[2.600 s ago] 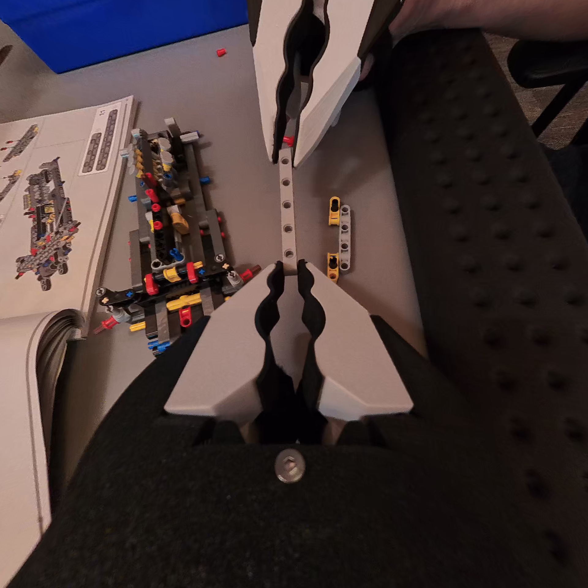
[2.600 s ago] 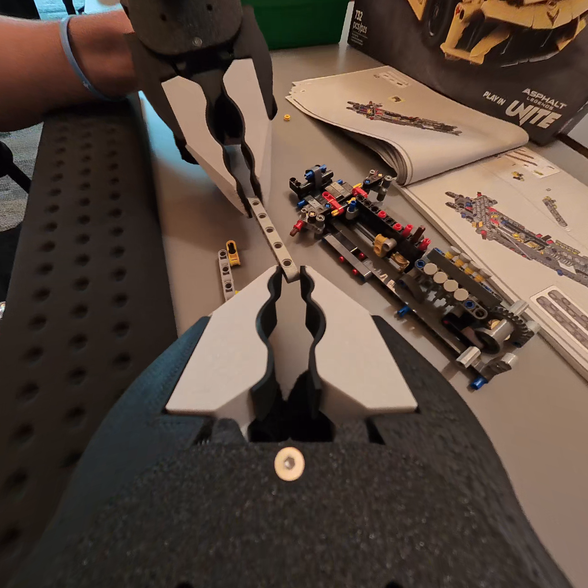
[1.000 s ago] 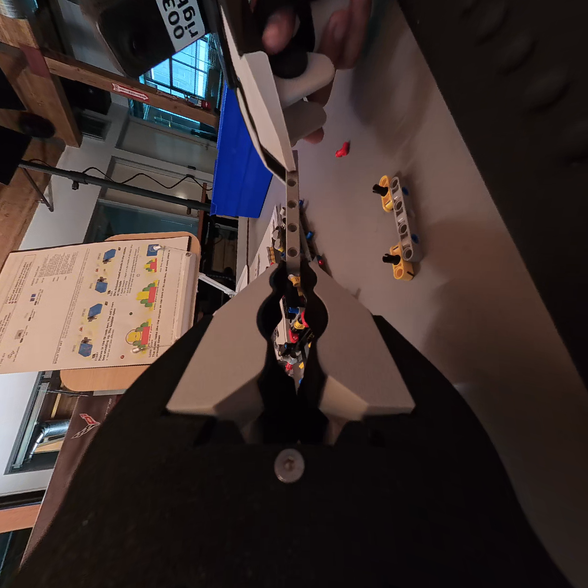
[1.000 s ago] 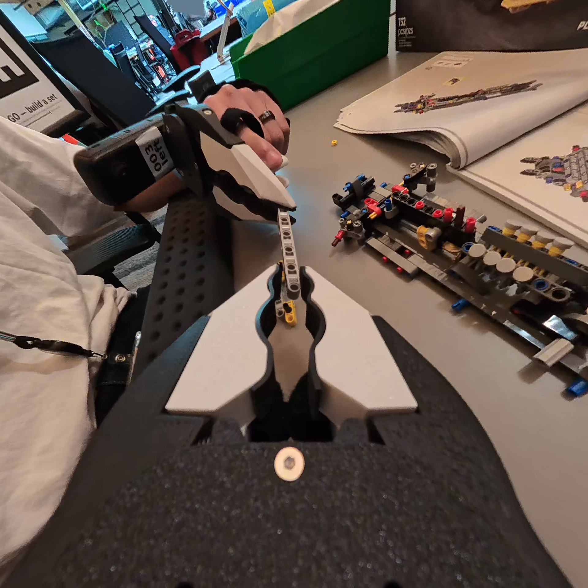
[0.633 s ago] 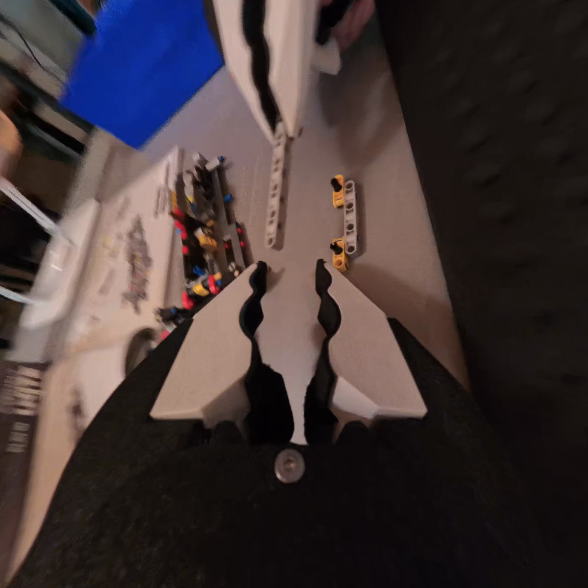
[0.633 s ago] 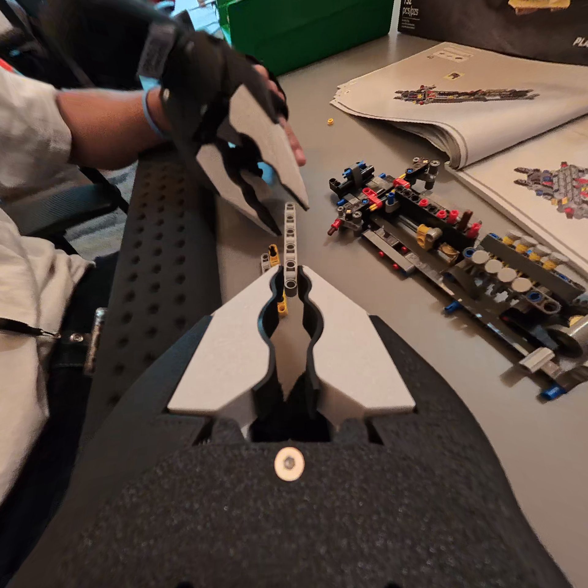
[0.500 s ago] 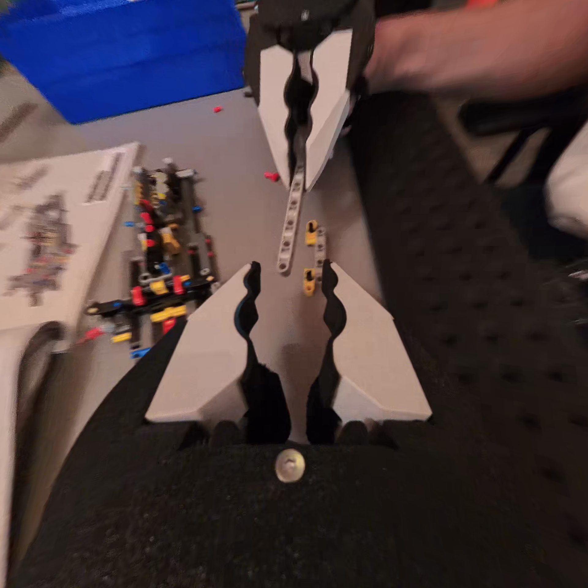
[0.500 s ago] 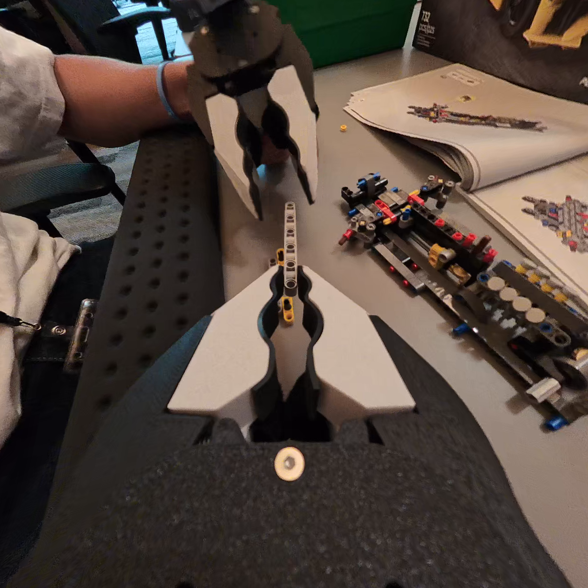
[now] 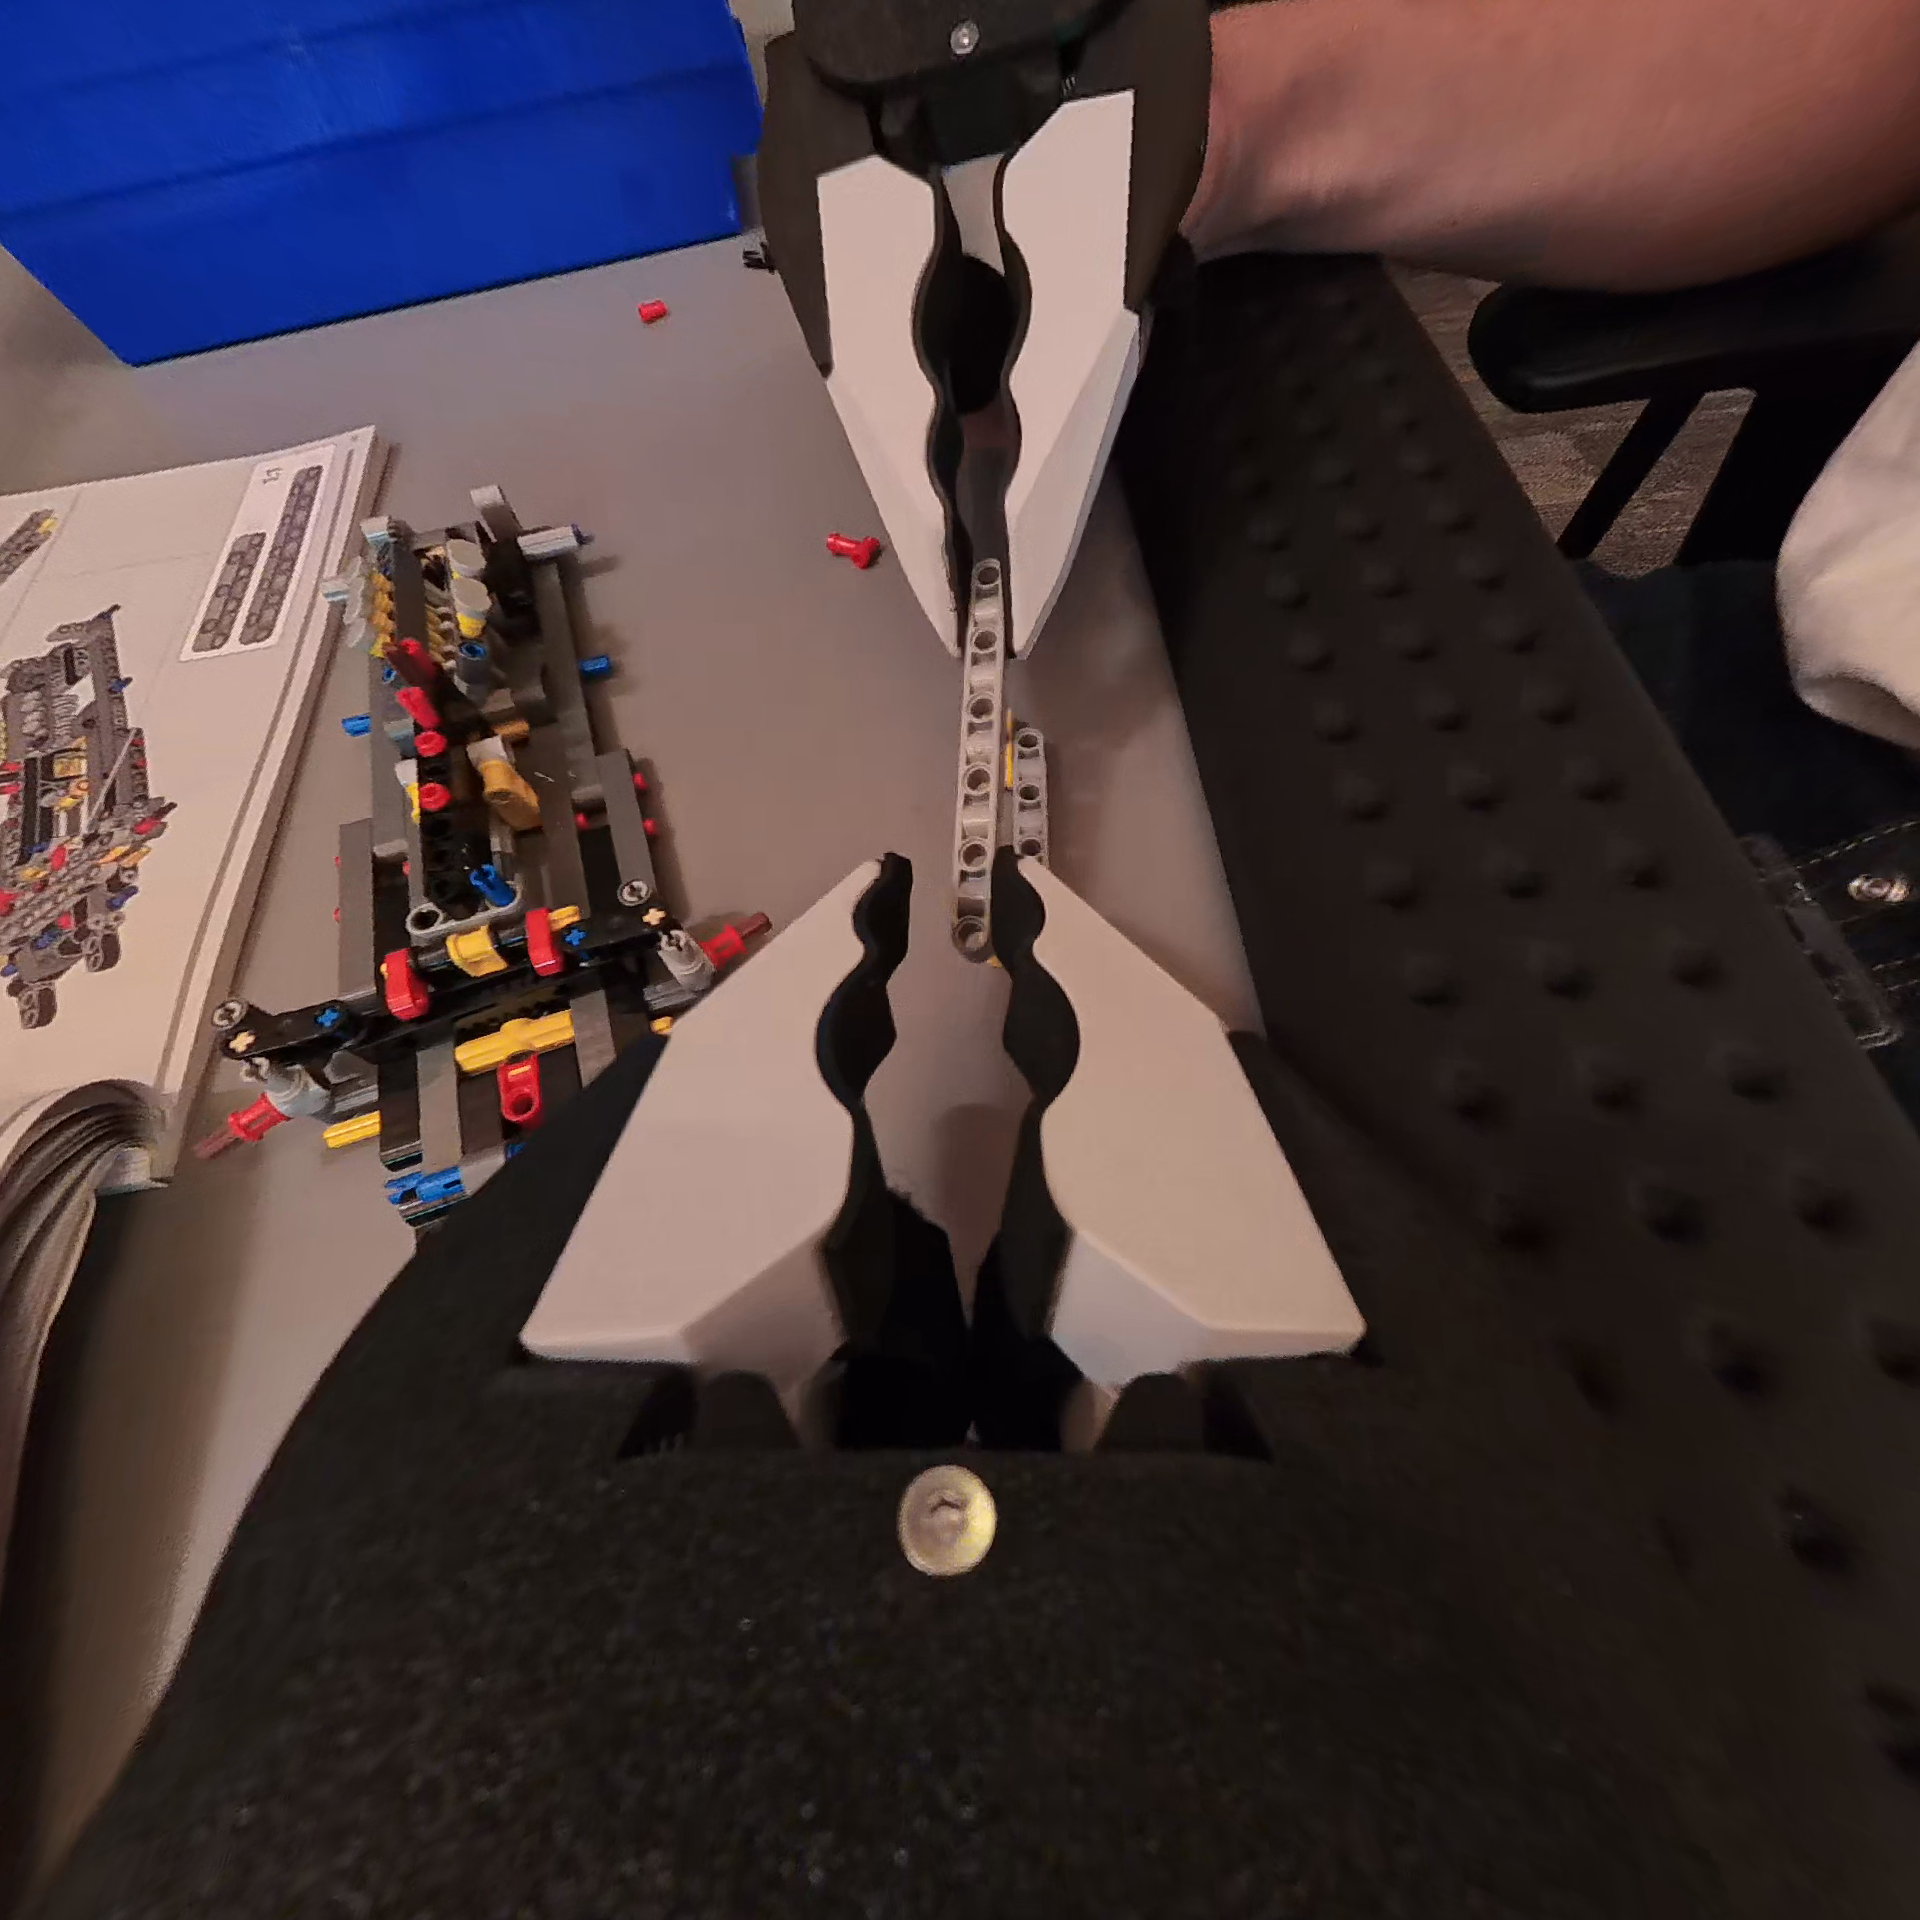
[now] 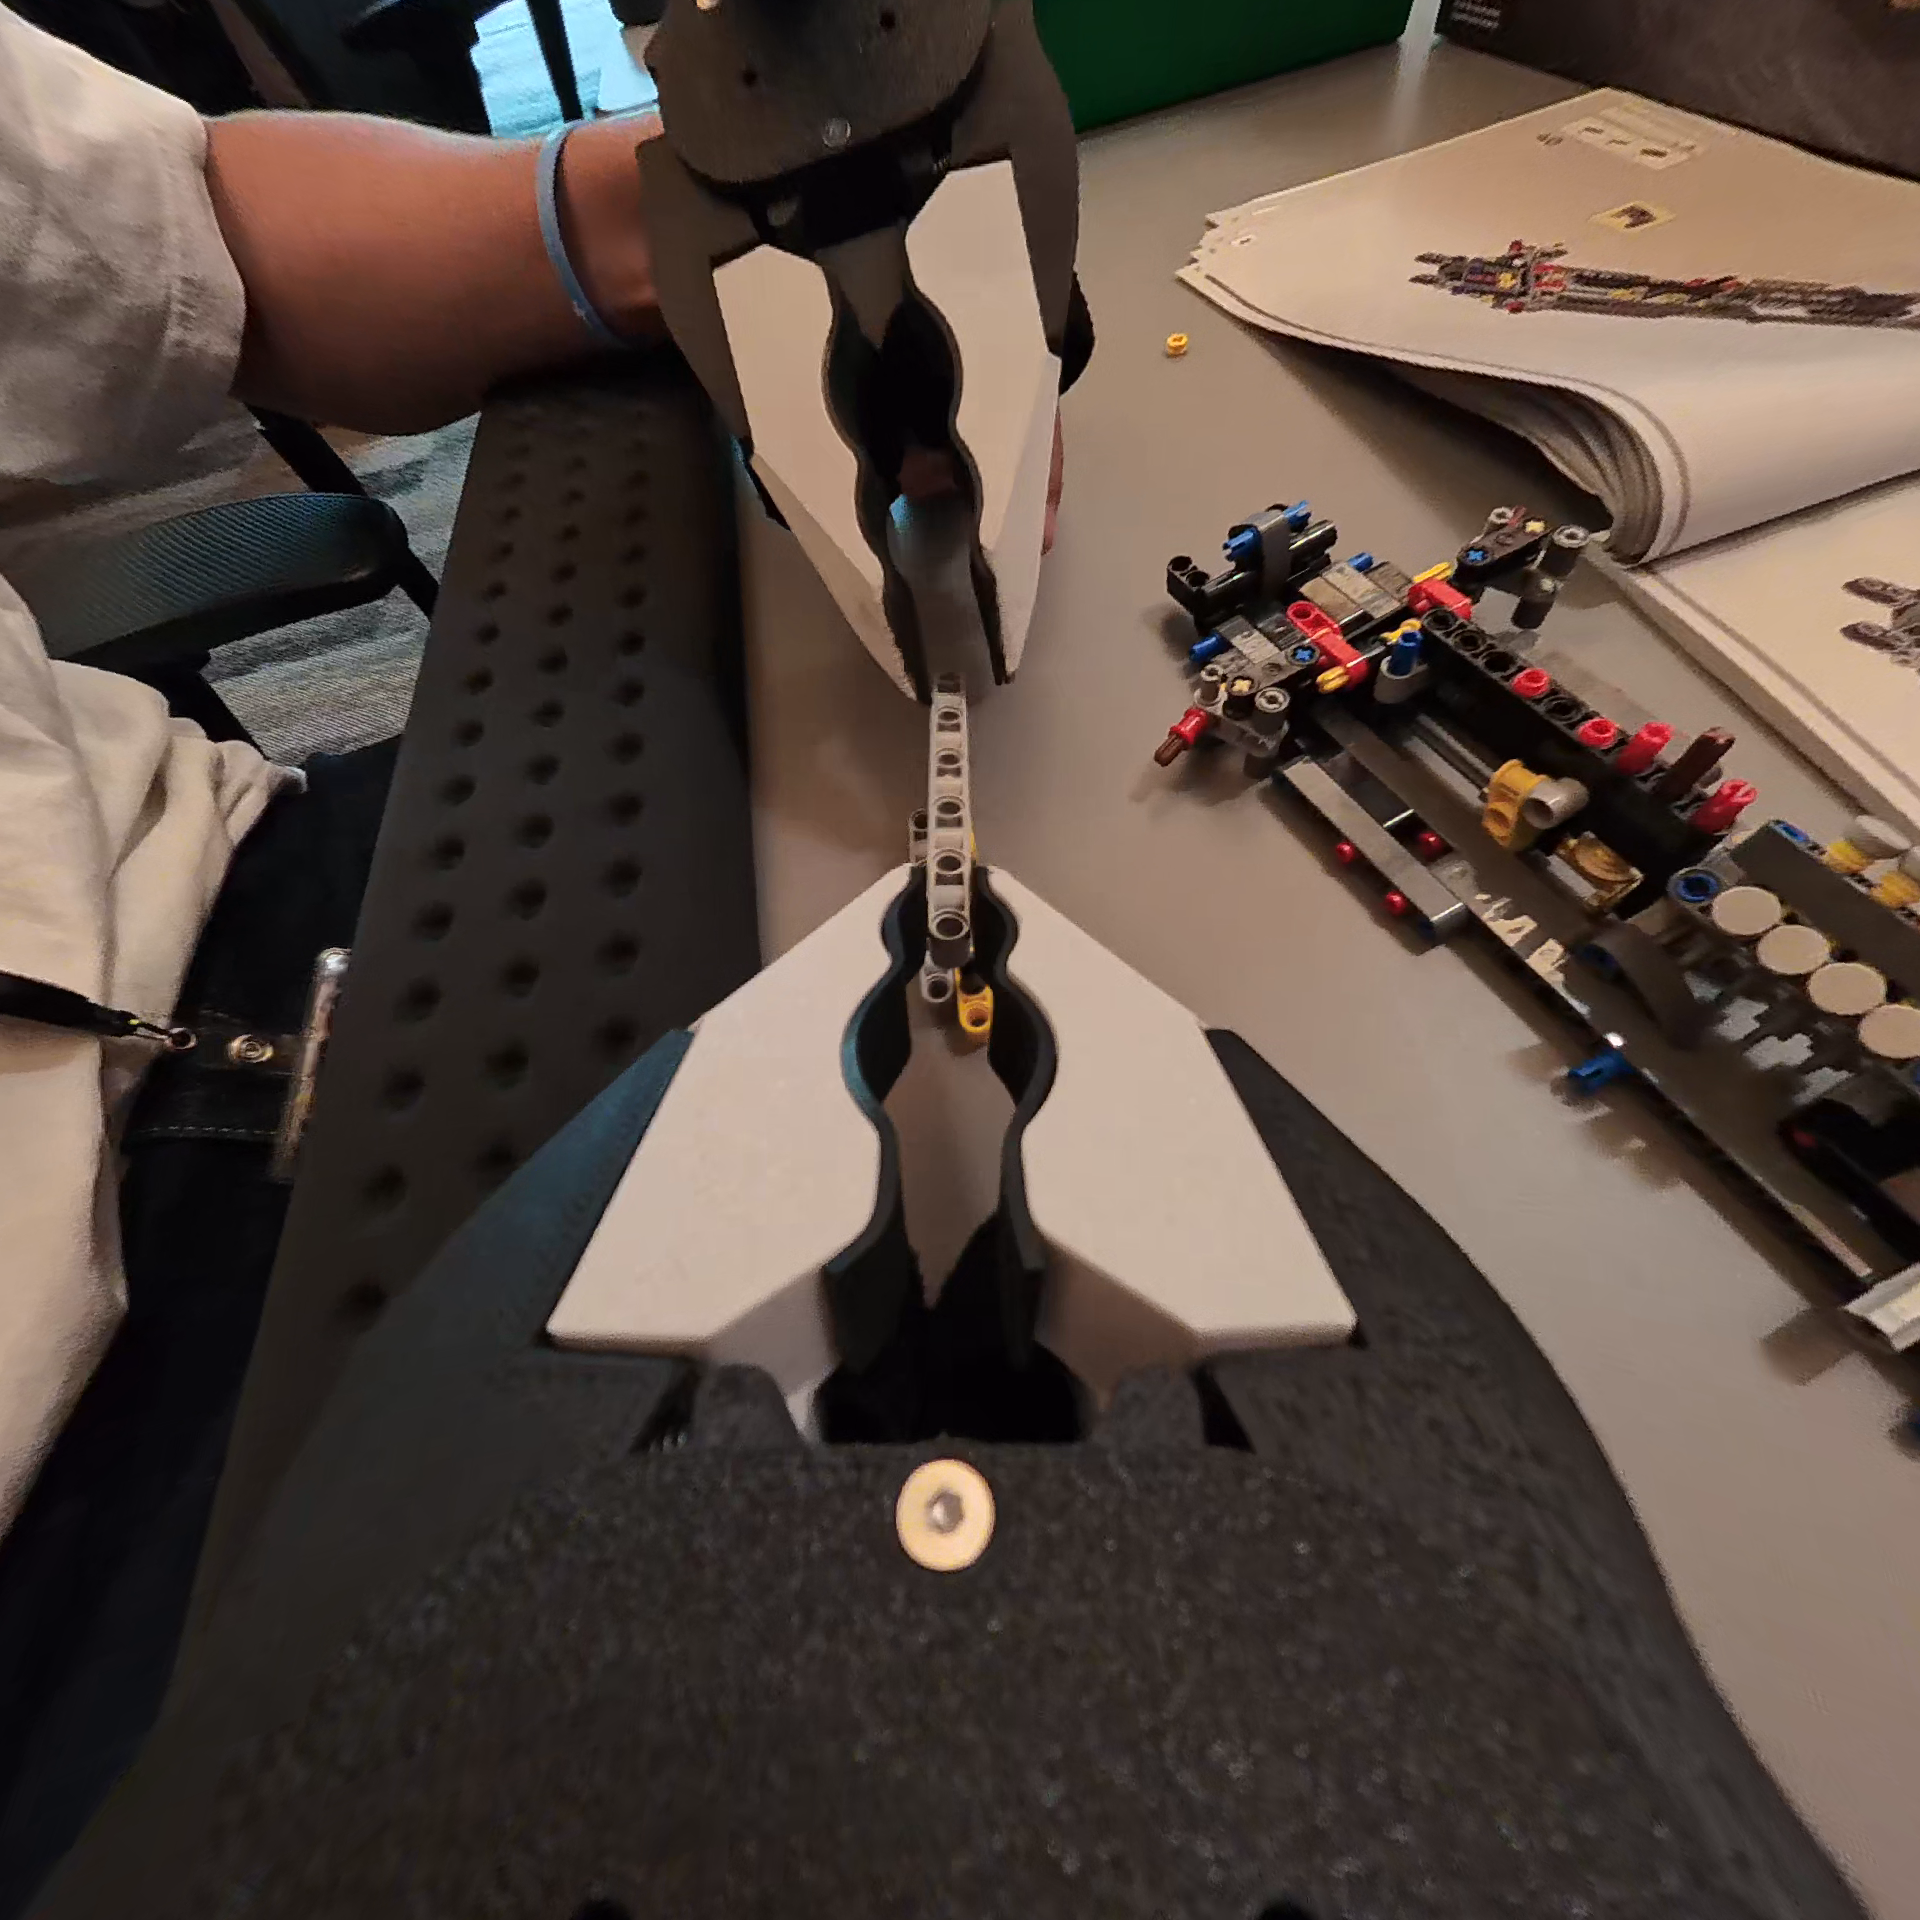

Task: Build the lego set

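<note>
grey tabletop [image 9: 727, 436], black perforated mat [image 10: 540, 790] at table edge, chair arm [image 10: 208, 561], patterned carpet [image 9: 1507, 343]

Grey table [image 9: 727, 436]: lego chassis [image 9: 488, 831], manuals [image 10: 1558, 312], red pins [image 9: 852, 548].

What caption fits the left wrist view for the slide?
Right gripper pinches one end of a grey holed beam; the open left gripper closes in on the other end.

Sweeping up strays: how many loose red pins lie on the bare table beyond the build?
2. One red pin lies near the blue bin; the other sits beside the right gripper, which holds the grey beam. More may hide behind the grippers.
</note>
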### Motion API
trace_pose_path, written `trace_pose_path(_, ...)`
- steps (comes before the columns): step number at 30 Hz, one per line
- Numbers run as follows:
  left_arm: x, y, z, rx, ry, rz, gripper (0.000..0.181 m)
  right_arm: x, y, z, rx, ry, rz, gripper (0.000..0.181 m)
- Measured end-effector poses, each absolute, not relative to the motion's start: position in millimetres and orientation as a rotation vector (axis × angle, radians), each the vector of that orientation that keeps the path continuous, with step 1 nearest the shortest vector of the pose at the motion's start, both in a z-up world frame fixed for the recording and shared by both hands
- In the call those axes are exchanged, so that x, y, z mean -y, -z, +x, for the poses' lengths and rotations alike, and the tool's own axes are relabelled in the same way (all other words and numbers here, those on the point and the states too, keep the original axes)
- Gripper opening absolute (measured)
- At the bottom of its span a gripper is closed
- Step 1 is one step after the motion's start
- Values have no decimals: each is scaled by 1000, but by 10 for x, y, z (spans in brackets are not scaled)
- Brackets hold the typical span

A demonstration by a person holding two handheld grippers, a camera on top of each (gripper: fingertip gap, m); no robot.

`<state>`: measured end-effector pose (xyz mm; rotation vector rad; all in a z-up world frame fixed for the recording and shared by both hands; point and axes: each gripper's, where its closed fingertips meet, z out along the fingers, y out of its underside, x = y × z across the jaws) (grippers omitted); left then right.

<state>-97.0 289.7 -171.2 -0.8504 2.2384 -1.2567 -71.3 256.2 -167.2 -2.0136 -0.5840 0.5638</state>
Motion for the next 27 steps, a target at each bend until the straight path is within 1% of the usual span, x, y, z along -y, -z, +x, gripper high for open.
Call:
trace_pose_path(5, -2888, 1817, -1008, -2336, 1268, -918, 18, -2552, 1632, -718, 572, -593, -1994, 6)
trace_pose_path(7, -2869, 1825, -1028, -2356, 1277, -908, 6, -2550, 1646, -714, 573, -591, -1998, 6)
trace_pose_path(12, -2881, 1851, -1012, -2362, 1259, -927, 7, -2539, 1714, -706, 579, -584, -2042, 7)
trace_pose_path(13, -2894, 1853, -998, -2350, 1242, -930, 13, -2537, 1723, -705, 582, -582, -2047, 7)
trace_pose_path(15, -2883, 1861, -1015, -2359, 1234, -909, 7, -2532, 1764, -698, 587, -569, -2072, 7)
trace_pose_path(20, -2885, 1860, -1019, -2361, 1235, -904, 7, -2531, 1782, -698, 596, -553, -2081, 6)
trace_pose_path(23, -2891, 1900, -1017, -2378, 1199, -898, 7, -2536, 1836, -688, 616, -504, -2107, 7)
trace_pose_path(27, -2868, 1878, -1021, -2369, 1200, -868, 7, -2564, 1852, -656, 680, -329, -2082, 12)
